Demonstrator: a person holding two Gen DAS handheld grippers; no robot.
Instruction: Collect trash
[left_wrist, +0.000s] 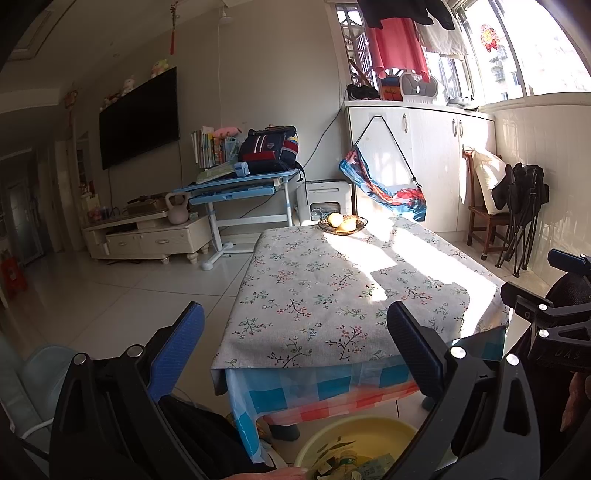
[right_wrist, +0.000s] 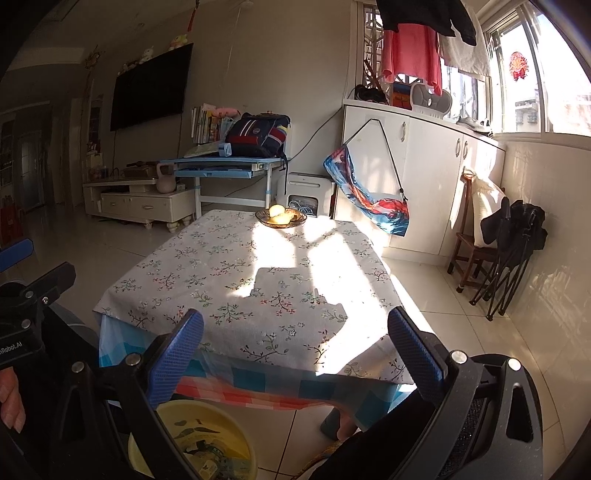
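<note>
Yellow plastic basin of collected trash sits on the floor below both empty grippers.

From the left wrist view, the left gripper (left_wrist: 295, 350) has its blue pads wide apart and holds nothing; the yellow basin (left_wrist: 402, 424) lies below and slightly right of it, at the near edge of the floral-cloth table (left_wrist: 314, 295). From the right wrist view, the right gripper (right_wrist: 295, 350) is likewise spread and empty, with the basin (right_wrist: 225, 417) below and to its left. The basin thus lies between the two, neither clearly nearer. No loose trash shows on the tabletop, only a fruit bowl (right_wrist: 280, 218) at the far end.
</note>
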